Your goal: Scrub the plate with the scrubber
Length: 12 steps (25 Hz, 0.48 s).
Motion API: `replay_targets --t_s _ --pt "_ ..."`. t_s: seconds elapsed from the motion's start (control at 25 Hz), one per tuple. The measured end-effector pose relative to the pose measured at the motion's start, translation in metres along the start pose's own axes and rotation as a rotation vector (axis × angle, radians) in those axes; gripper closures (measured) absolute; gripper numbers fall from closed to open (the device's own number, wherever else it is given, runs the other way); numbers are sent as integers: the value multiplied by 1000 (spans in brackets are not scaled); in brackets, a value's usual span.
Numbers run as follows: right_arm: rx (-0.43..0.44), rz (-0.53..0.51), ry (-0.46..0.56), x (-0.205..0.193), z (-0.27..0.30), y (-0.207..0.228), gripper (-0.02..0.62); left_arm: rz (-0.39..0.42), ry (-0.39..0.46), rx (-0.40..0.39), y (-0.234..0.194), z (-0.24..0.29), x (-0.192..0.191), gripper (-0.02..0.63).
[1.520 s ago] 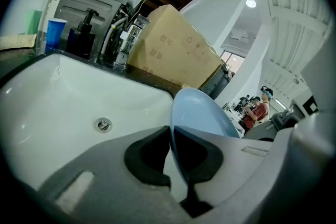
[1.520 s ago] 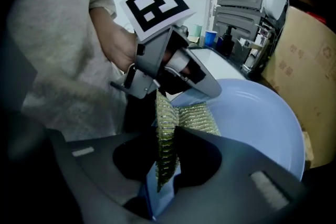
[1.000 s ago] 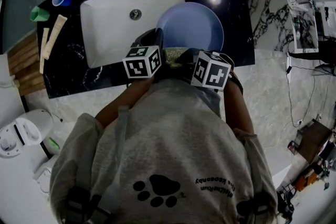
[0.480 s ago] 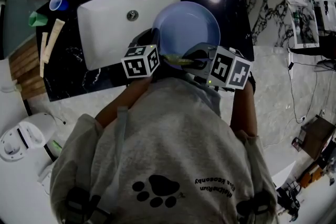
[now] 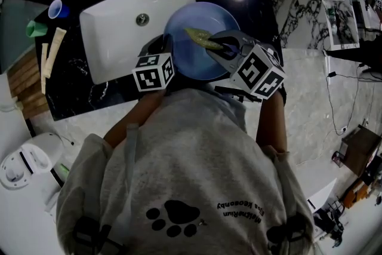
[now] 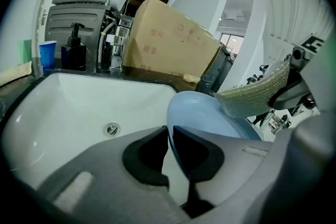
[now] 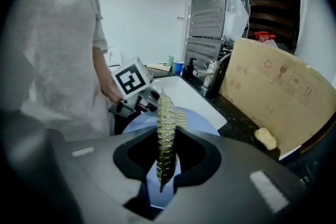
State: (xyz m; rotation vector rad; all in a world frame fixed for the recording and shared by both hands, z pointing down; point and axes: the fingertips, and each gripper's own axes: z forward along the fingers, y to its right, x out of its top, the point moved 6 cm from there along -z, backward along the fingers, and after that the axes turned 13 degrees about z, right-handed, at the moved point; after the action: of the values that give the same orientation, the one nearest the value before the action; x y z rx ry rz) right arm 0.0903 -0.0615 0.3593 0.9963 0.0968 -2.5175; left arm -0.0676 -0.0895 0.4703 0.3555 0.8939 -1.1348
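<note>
Head view: I have the round pale-blue plate [image 5: 192,61] off the black stone counter [image 5: 76,90], tilted over the right end of the white rectangular sink [image 5: 113,27], towards the counter's front edge. My left gripper [image 5: 163,43] grips its left rim. My right gripper [image 5: 218,45] reaches in from the right with the flat yellow-green woven scrubber [image 5: 203,39], which lies across the upper middle of the plate's inner face. I cannot tell from here whether it presses on the surface or sits just above it.

Left gripper view: the plate's rim [image 6: 176,139] stands edge-on in the narrow slot between the jaws. They have just been easing open a little, yet the rim is between them and the plate hangs from that grip, so I judge it held. The scrubber [image 6: 257,94] meets the plate near its far right edge; contact looks likely, not certain.

Right gripper view: the jaws are closed on the scrubber [image 7: 167,136], clamped edge-on, its free end pointing over the plate below.

Progress, as I judge it: both pick-ups are done and pad and plate are brought together. I see no suds, water or marks, so I cannot say how much is cleaned. The scrubbing strokes across the face look mostly ahead of me.
</note>
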Motion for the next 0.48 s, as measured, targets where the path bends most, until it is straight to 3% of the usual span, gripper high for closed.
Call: replay_targets --t_s 0.32,0.48 --pt "-350 -83 -69 -16 14 38 520 8 -4 5 0 1 0 568" --pt "-424 -195 -137 -21 33 44 520 10 -7 13 0 0 0 568"
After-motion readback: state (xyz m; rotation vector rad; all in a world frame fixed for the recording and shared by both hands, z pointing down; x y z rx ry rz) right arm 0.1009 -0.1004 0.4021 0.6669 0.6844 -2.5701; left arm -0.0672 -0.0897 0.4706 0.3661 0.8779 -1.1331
